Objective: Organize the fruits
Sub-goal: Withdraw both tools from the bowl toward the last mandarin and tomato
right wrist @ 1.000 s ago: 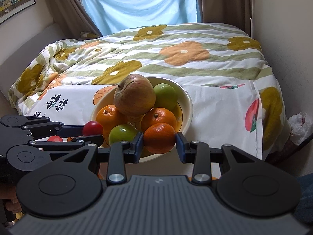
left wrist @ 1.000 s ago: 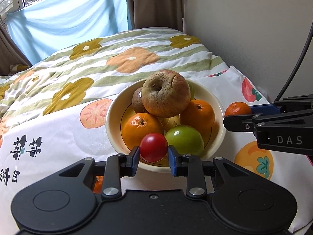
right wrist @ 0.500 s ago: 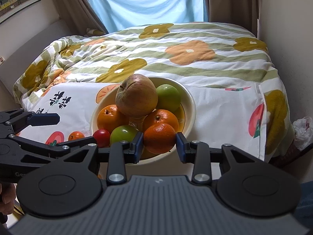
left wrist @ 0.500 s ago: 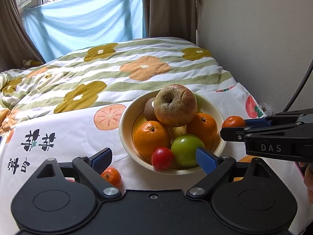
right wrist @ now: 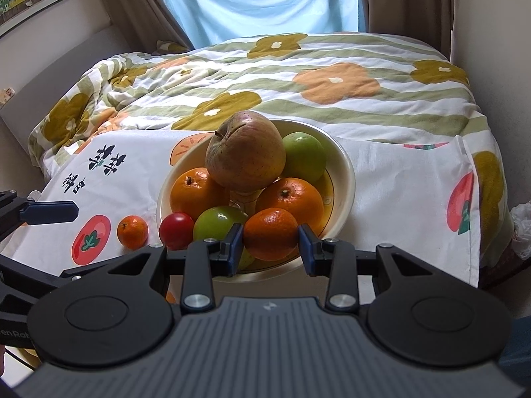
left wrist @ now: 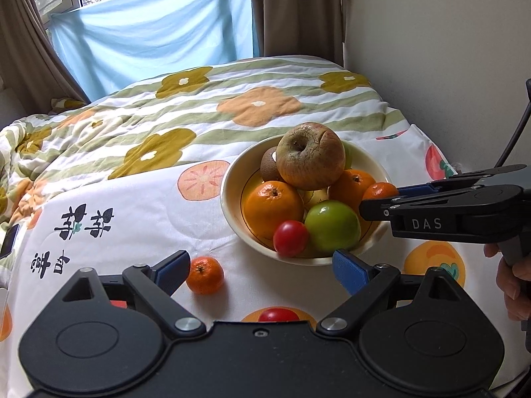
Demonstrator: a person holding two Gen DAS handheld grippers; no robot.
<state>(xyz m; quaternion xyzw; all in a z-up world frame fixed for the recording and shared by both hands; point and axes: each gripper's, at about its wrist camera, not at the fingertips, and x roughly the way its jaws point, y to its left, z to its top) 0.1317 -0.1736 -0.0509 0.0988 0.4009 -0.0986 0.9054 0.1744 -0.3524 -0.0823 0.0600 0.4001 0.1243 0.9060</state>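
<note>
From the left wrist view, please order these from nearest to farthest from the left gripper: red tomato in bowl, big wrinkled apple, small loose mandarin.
1. small loose mandarin, on the cloth beside its left finger
2. red tomato, at the bowl's near edge
3. big wrinkled apple, top of the pile

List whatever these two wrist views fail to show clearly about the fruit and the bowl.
- Red fruit near the left gripper: left wrist view, lower half hidden by the gripper body.
- Kiwi: left wrist view, mostly behind the big apple; unseen in the right wrist view.
- Pale fruit under the pile: kind unclear.
- Bowl near rim: right wrist view, covered by the right gripper and its mandarin.
</note>
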